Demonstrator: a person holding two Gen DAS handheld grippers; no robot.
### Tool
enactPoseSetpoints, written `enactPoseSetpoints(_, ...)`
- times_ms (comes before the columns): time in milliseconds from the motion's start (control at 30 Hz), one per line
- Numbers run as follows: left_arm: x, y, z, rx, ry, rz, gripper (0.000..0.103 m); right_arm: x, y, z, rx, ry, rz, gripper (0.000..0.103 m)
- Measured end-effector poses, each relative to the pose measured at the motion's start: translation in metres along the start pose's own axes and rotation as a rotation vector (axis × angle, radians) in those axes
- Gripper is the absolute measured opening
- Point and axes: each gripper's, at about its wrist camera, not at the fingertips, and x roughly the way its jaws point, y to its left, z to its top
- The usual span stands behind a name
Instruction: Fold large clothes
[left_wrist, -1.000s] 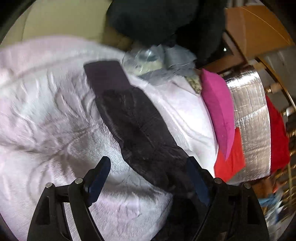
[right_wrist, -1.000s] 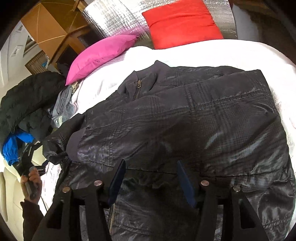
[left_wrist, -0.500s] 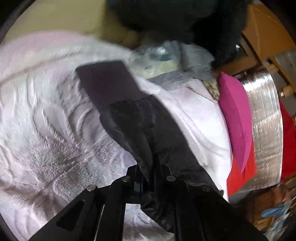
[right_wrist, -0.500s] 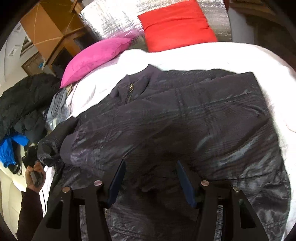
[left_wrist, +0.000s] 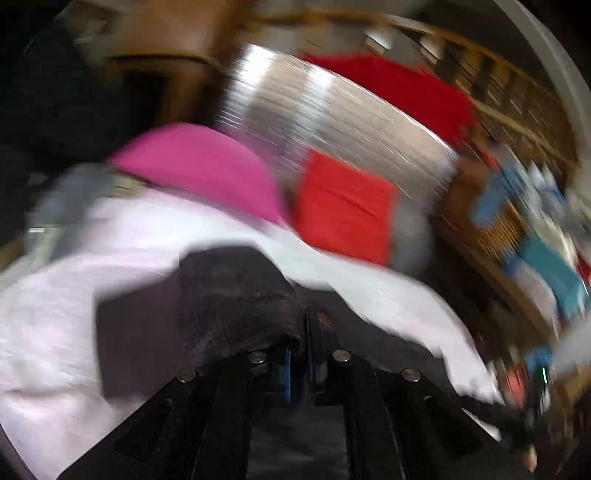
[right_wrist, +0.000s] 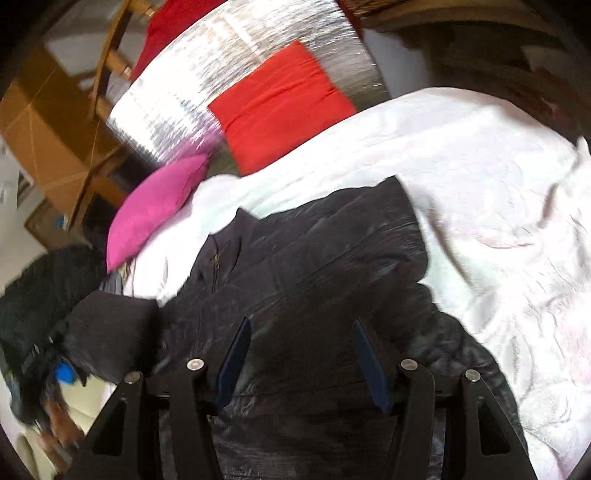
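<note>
A dark padded jacket (right_wrist: 325, 258) lies spread on a white bedspread (right_wrist: 498, 192), its zipped collar toward the pillows. In the blurred left wrist view my left gripper (left_wrist: 300, 354) is shut on the jacket's sleeve (left_wrist: 229, 306), which is lifted and draped over the fingers, cuff hanging to the left. My right gripper (right_wrist: 301, 347) hovers open just over the jacket's body, nothing between its blue pads (right_wrist: 236, 354). The raised sleeve (right_wrist: 110, 325) shows at the lower left of the right wrist view, above a person's hand (right_wrist: 59, 424).
A pink pillow (right_wrist: 155, 210) and a red pillow (right_wrist: 280, 103) lean on a silver headboard (right_wrist: 192, 92). A black fluffy garment (right_wrist: 40, 288) lies off the bed's left side. A wooden chair (right_wrist: 107, 55) and cardboard box (right_wrist: 44, 140) stand behind; cluttered shelves (left_wrist: 535, 221) show in the left wrist view.
My left gripper shut on the sleeve, then swung it up and across toward the jacket while rolling. My right gripper shifted and tilted slightly over the jacket, staying open.
</note>
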Motion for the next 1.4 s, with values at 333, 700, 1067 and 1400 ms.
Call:
enactPoseSetpoints(333, 0.1, -0.069, -0.087, 0.132, 0.485, -0.081, 0.051, -0.017, -0.017, 0.01, 0.068, -0.019, 0.033, 0.068)
enactPoseSetpoints(700, 0.002, 0.043, -0.029, -0.039, 0.237, 0.181, 0.086, -0.005, 0.032, -0.009, -0.149, 0.045, 0.074, 0.073)
enactPoseSetpoints(1067, 0.052, 0.111, -0.056, -0.205, 0.439, 0.373, 0.084, 0.062, 0.133, -0.074, -0.585, 0.149, -0.064, 0.076)
enactPoseSetpoints(1400, 0.061, 0.11, -0.062, -0.152, 0.476, 0.378, 0.084, 0.068, 0.093, -0.039, -0.223, 0.044, -0.006, 0.076)
